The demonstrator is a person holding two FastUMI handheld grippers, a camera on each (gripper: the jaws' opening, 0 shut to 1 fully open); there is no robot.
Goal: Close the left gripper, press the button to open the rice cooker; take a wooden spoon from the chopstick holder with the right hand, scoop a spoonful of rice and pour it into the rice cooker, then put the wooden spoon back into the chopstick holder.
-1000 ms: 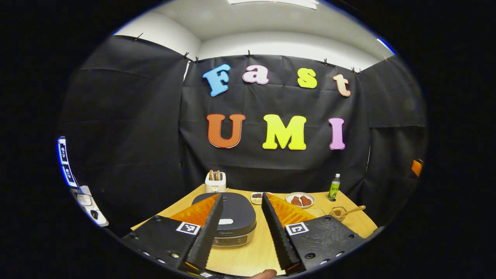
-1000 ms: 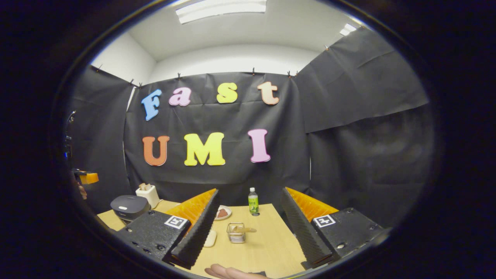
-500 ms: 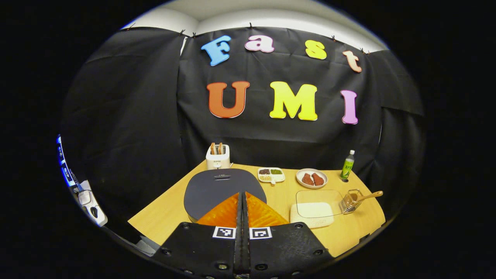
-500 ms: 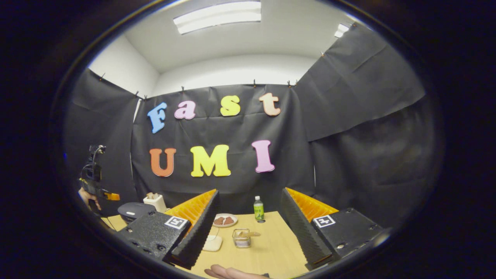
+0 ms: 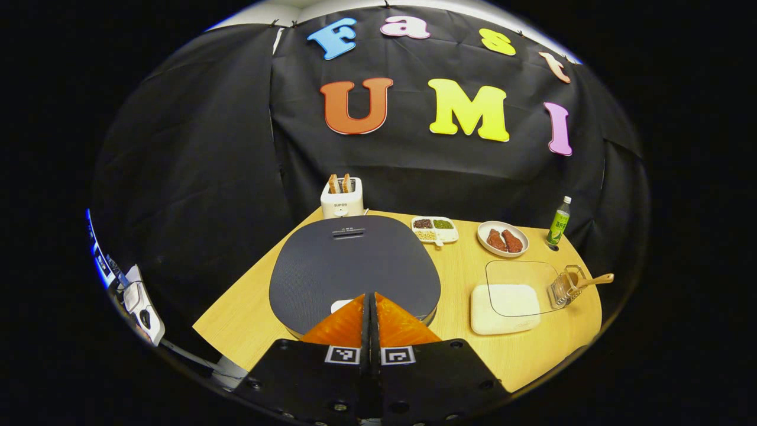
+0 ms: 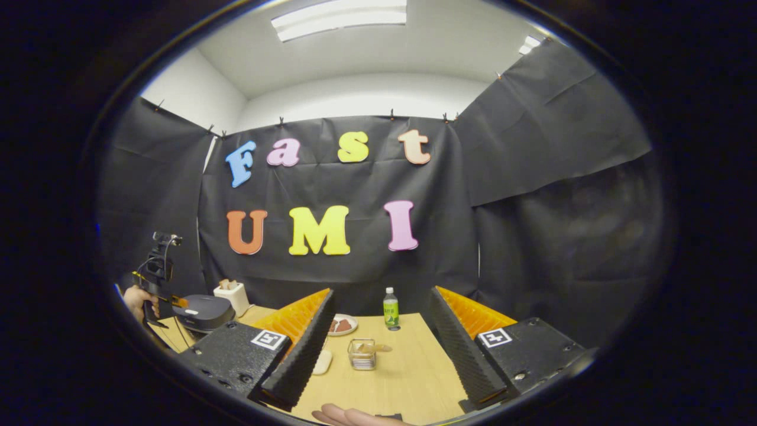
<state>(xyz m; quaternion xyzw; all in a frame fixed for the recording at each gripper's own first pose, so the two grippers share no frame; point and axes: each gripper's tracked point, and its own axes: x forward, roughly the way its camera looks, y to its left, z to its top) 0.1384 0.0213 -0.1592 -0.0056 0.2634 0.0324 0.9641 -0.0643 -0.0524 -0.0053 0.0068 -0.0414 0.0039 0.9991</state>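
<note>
Rice cooker (image 5: 355,266) sits lid down on table (image 5: 248,322), directly under left gripper (image 5: 370,299), fingers pressed together, empty, tips beside pale button (image 5: 340,306). Off-centre press may slip and miss. Right gripper (image 6: 378,337) wide open, empty, facing spoon holder (image 6: 362,354).

Rice cooker (image 5: 355,263) lid shut; wooden spoon (image 5: 594,280) leaning in chopstick holder (image 5: 566,286).

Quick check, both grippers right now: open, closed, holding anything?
Left gripper: closed, empty, tips over the rice cooker lid.
Right gripper: open, empty, facing the chopstick holder.
</note>
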